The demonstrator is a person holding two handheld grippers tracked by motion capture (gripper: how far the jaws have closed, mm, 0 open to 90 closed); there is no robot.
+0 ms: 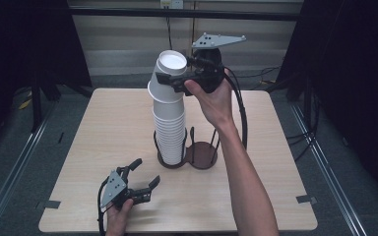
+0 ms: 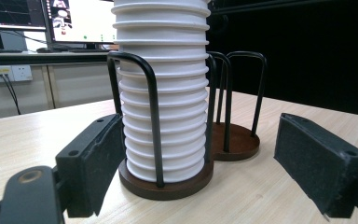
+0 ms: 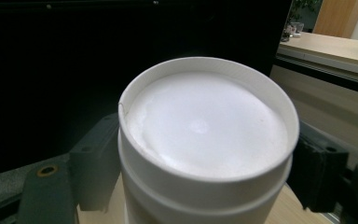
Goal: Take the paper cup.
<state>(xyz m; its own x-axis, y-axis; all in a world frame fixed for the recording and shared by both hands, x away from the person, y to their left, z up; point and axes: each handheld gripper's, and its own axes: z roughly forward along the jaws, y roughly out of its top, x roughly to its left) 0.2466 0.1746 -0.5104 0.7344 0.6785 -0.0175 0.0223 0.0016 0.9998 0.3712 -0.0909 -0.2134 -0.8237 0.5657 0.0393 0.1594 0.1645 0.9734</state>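
Above the table's middle, the top cup [image 1: 170, 73] is tilting off the white cup stack [image 1: 170, 132], and the right gripper [image 1: 174, 81] is grasping it by its sides. The stack is standing in one ring of the dark wire holder [image 1: 199, 155], well clear of every table [image 1: 275, 196] edge. The left gripper [image 1: 145, 174] is resting near the front edge, its jaws spread and holding nothing. No writing is showing on the cups.

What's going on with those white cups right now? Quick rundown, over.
Right gripper clamped on top cup, tilted off the stack. Left gripper open, idle on table. Nothing blocking.
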